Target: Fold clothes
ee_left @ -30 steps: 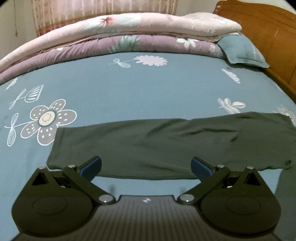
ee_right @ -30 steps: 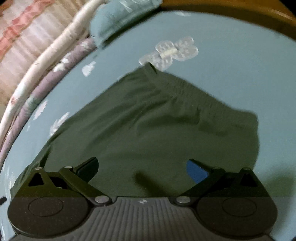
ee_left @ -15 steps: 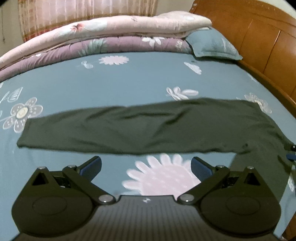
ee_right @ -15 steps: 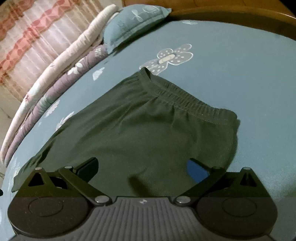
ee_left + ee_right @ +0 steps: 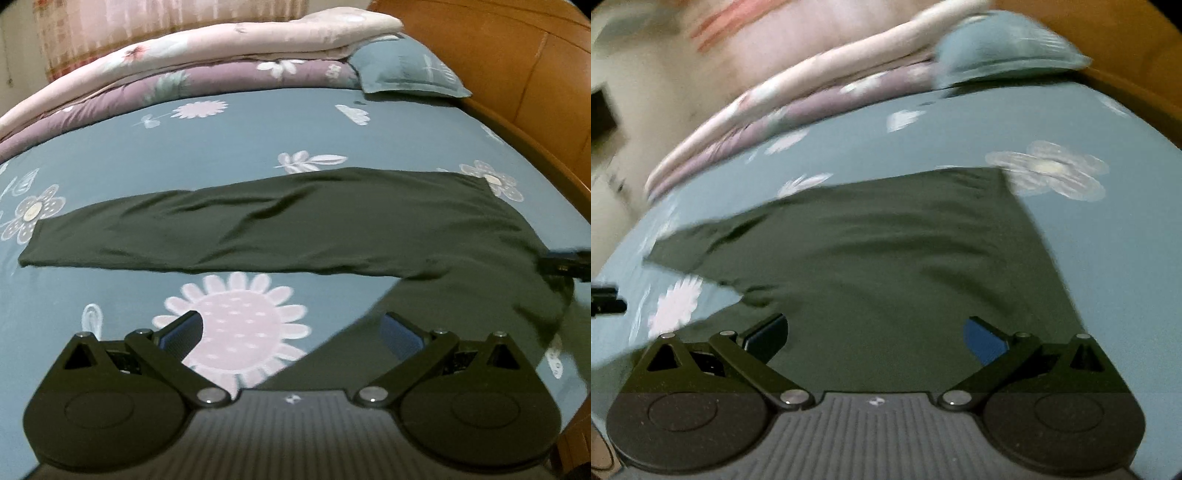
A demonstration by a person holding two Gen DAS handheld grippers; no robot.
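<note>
Both tongs have backed off: left gripper (image 5: 291, 328) and right gripper (image 5: 875, 332) hang spread and empty. Dark trousers (image 5: 280, 229) lie flat ahead on the bedsheet (image 5: 240, 147). Next, I judge, seize an end and fold.

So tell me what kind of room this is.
Most likely a bedroom: the dark green trousers lie on a bed with a floral sheet, folded quilts stacked at the far side and a wooden headboard.

Trousers (image 5: 295, 229) lie across the bedsheet (image 5: 240, 147), folded quilts (image 5: 207, 62) behind, pillow (image 5: 410, 70) at far right.
</note>
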